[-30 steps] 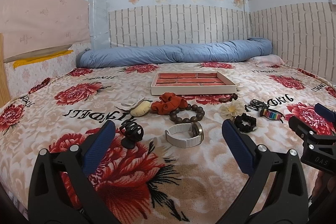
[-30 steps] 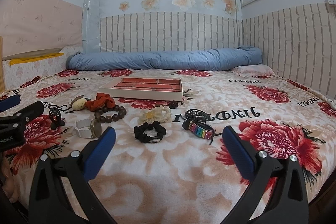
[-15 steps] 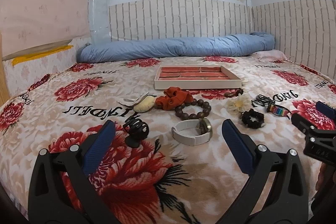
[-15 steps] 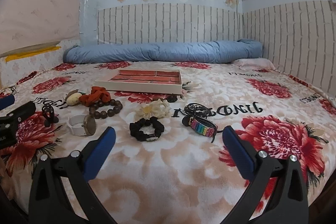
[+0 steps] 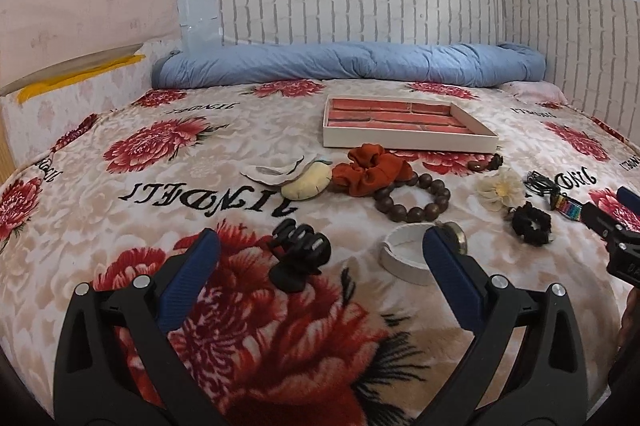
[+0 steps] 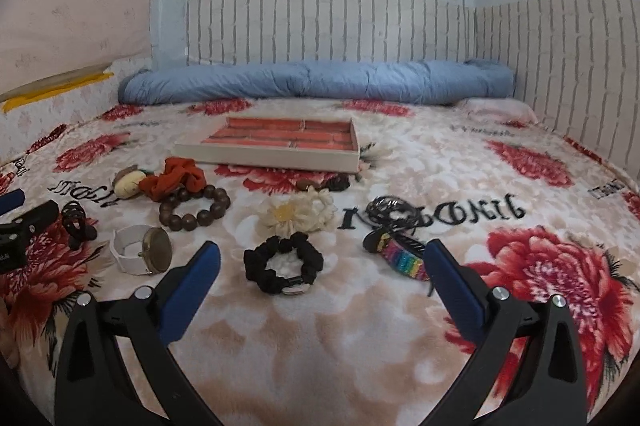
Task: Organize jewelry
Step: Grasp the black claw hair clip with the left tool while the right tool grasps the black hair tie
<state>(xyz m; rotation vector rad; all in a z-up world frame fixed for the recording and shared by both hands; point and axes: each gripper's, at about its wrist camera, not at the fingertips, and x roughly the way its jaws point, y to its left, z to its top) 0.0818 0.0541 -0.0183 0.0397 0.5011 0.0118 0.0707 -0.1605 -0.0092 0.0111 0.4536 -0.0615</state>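
left gripper (image 5: 320,258): fingers spread, empty, black hair claw (image 5: 298,258) between them, likely first pick | right gripper (image 6: 320,258): spread, empty, over black scrunchie (image 6: 284,266) | divided tray (image 6: 272,146) at 12 o'clock, empty, awaiting the jewelry strewn before it

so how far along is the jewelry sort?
Nothing looks done: the tray shows only bare red compartments. Nothing is in hand: the left gripper and right gripper are both open over the bedspread. All pieces still lie loose in front of the tray, including the black hair claw, white watch, wooden bead bracelet, black scrunchie and rainbow band.
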